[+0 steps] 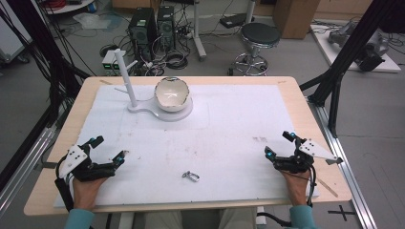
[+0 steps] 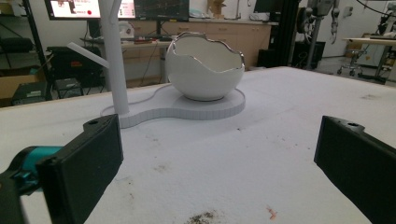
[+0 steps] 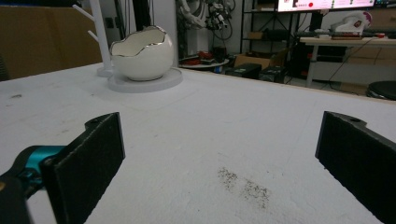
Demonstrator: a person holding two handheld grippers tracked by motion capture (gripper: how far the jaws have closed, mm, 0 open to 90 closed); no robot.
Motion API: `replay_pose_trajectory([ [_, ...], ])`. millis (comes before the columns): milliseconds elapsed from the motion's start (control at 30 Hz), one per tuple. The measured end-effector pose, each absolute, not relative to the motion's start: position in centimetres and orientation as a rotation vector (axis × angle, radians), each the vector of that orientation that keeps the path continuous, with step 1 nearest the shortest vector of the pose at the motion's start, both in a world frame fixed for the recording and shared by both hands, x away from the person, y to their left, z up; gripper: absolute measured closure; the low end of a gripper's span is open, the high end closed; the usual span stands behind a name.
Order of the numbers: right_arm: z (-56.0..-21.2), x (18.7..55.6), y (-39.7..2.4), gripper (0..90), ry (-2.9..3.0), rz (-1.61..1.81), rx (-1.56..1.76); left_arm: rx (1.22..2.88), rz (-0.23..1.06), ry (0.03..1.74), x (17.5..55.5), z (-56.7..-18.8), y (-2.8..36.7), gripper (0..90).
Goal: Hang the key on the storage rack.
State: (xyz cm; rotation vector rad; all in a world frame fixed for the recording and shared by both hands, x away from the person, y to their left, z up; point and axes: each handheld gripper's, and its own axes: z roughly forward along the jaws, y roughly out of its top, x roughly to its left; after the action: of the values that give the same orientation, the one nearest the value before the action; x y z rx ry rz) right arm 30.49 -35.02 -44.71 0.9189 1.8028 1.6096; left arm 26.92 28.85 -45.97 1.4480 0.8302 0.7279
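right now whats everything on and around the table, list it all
bowl: one, white eggshell shape with a jagged silver rim, on the round part of the stand base at the far middle
stand: one, white post with side pegs on a flat white base, far left of middle
small metal clasp: one, silver, near edge at the middle, lying apart from both tongs
mat: one, white, stained, covering the wooden table
stool: one, black seat, on the floor beyond the table
computer towers: two, black, on the floor beyond the table
left tongs: one, black, near left, open
right tongs: one, black, near right, open
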Motion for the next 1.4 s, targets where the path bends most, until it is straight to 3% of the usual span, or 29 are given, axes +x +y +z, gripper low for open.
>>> replay_pose_trajectory([
  [733,-44.7,30.4,-35.0,0.6,1.801,1.608,0.916,1.472,0.681,0.845,27.0,-45.2,28.8,1.7],
  [1133,-44.7,30.5,-35.0,0.6,1.8,1.611,0.915,1.649,0.566,0.684,28.2,-39.1,27.0,1.7],
  [1400,-44.7,30.5,-35.0,0.6,1.804,1.613,0.91,1.883,0.487,0.492,29.9,-34.9,23.3,1.7],
])
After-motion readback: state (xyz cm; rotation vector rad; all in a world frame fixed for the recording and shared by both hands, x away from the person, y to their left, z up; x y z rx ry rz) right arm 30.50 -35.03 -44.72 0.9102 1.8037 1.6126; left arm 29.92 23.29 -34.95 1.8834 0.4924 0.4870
